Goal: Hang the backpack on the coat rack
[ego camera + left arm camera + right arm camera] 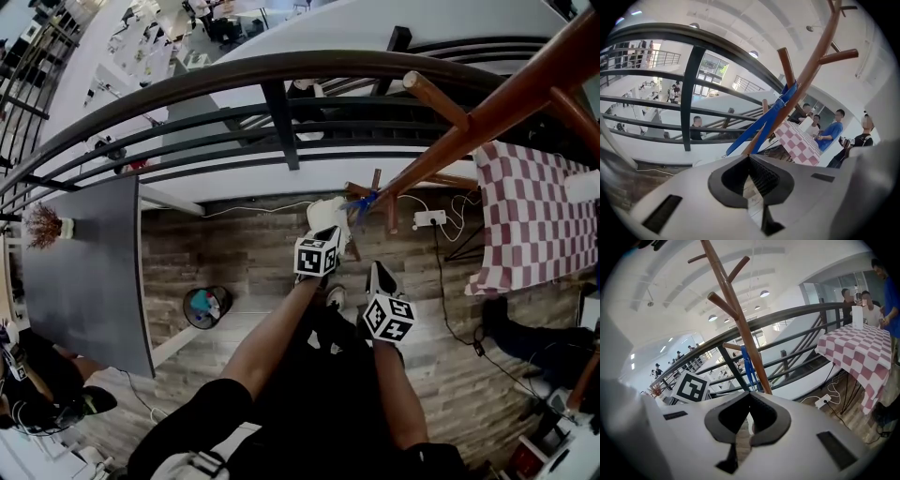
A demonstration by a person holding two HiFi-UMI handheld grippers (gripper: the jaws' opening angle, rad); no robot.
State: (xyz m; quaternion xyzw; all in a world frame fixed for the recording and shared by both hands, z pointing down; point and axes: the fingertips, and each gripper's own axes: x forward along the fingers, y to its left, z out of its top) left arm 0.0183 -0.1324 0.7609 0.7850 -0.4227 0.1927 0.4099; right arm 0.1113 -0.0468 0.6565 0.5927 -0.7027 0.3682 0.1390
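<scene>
Backpack (327, 214) hangs by blue straps (780, 101) from coat rack (487, 108) peg.

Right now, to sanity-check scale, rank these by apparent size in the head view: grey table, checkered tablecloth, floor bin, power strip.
Largest: grey table and checkered tablecloth, about alike, left unranked near the warped edges.
Next: floor bin.
Smallest: power strip.
</scene>
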